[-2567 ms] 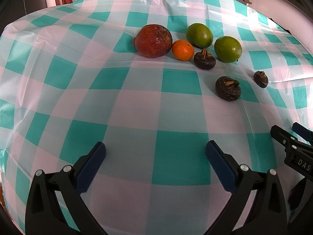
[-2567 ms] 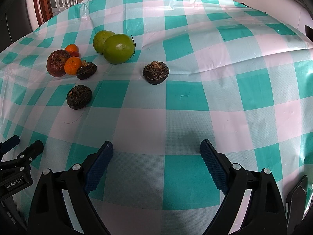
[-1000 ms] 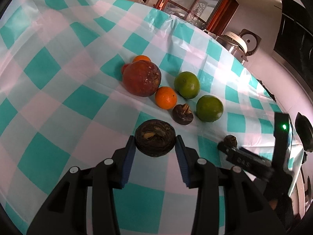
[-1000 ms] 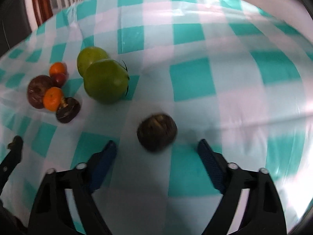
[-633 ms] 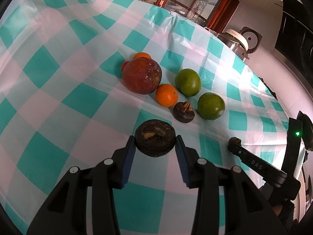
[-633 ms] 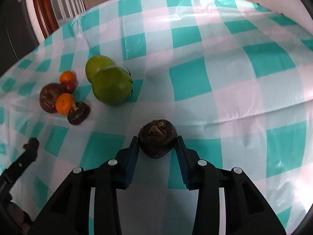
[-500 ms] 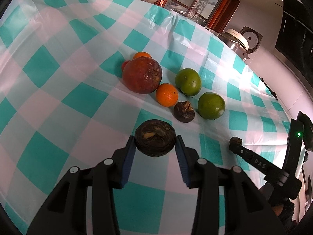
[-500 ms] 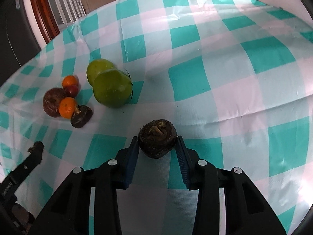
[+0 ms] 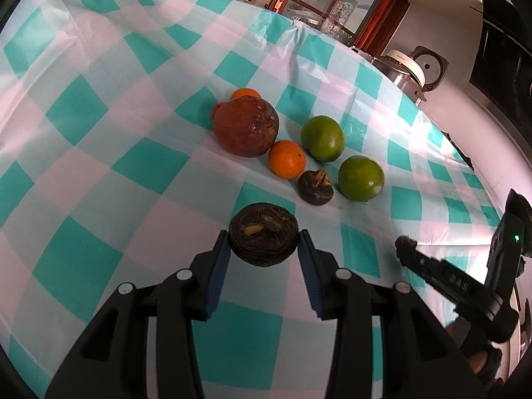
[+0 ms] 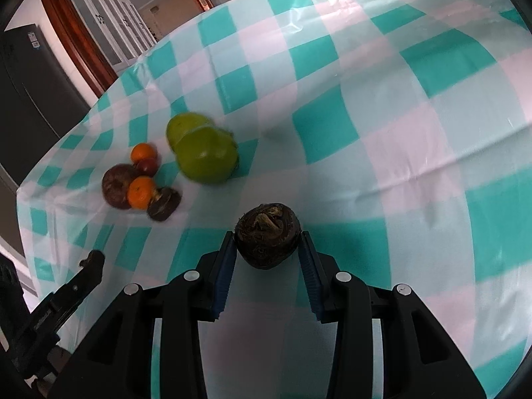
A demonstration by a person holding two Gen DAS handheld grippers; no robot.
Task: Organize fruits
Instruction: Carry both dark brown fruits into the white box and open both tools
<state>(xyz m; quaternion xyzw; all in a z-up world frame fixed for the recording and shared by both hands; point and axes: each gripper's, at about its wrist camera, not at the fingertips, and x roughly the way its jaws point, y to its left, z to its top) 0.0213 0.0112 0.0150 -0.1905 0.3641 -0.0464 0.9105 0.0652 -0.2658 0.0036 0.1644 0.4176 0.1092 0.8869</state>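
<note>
My left gripper (image 9: pixel 264 249) is shut on a dark brown mangosteen (image 9: pixel 263 242) and holds it above the checked cloth. My right gripper (image 10: pixel 267 242) is shut on a second dark mangosteen (image 10: pixel 267 239), also lifted; it shows at the right of the left wrist view (image 9: pixel 406 244). On the cloth ahead lie a big reddish-brown fruit (image 9: pixel 245 126), an orange (image 9: pixel 286 159), a third mangosteen (image 9: pixel 315 188) and two green fruits (image 9: pixel 322 138) (image 9: pixel 360 178). A second orange (image 9: pixel 245 93) sits behind the reddish fruit.
The table has a teal-and-white checked plastic cloth (image 9: pixel 99 166). A rice cooker (image 9: pixel 407 68) stands past its far edge, with a wooden glass cabinet (image 9: pixel 332 3) behind. A dark fridge (image 10: pixel 30 93) stands left in the right wrist view.
Both grippers closed on their mangosteens and lifted them. In the last half second the right gripper rose and tilted further; the left has barely moved.
</note>
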